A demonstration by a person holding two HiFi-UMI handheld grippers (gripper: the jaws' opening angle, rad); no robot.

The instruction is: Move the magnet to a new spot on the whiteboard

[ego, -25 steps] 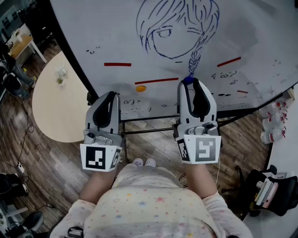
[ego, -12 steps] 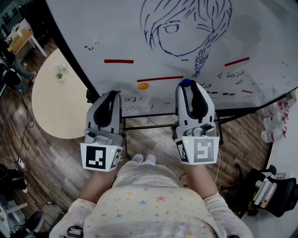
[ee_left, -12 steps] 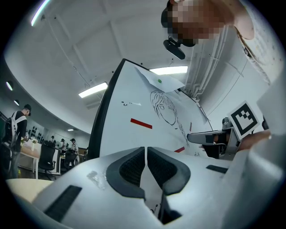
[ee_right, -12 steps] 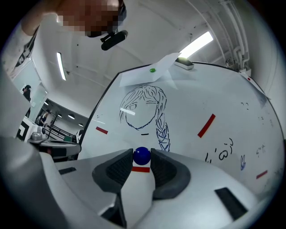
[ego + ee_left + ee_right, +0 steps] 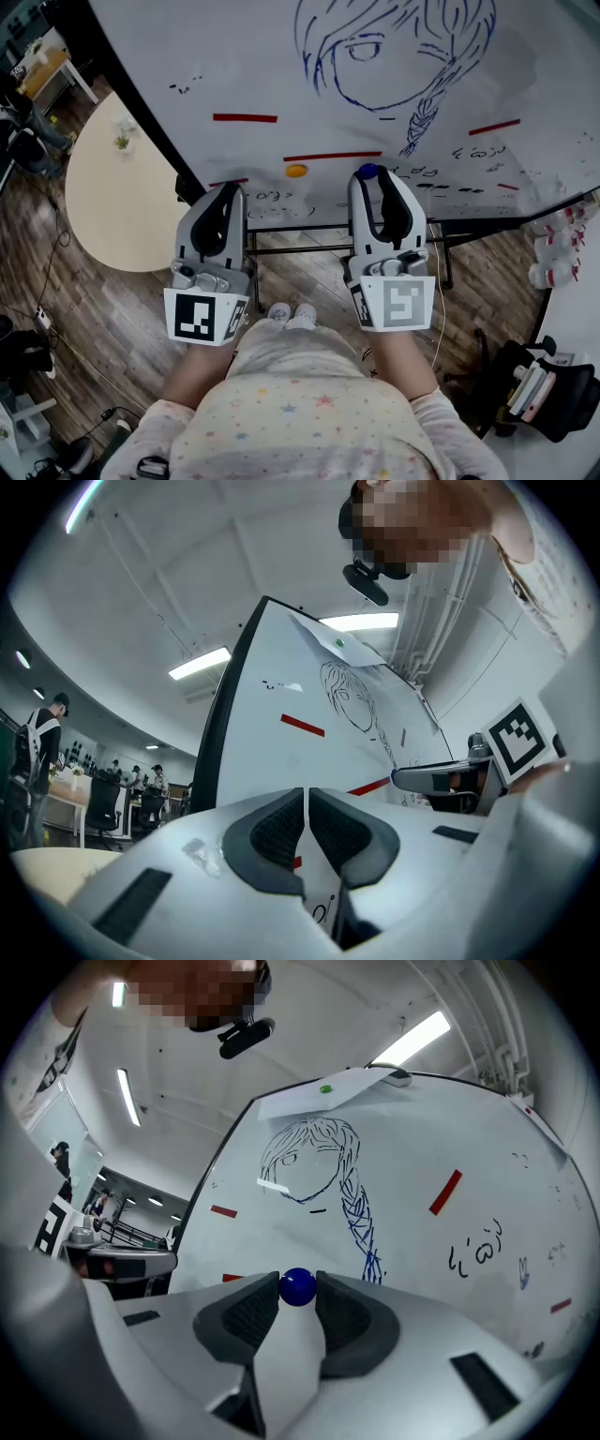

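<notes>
We hold blue magnet (image 5: pixel 298 1287) pinched at tips of right gripper (image 5: pixel 368 180), low near whiteboard (image 5: pixel 281 84) bottom edge; board straight ahead. Left gripper (image 5: pixel 225 194) closed, empty, alongside.

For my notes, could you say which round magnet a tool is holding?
The blue magnet, pinched by the right tool; the orange magnet sits free on the whiteboard.

Left gripper (image 5: pixel 228 190) and right gripper (image 5: pixel 372 176) were held out side by side.
Left jaws were pressed together, empty; right jaws pinched the magnet (image 5: pixel 298 1287) at their tips.
</notes>
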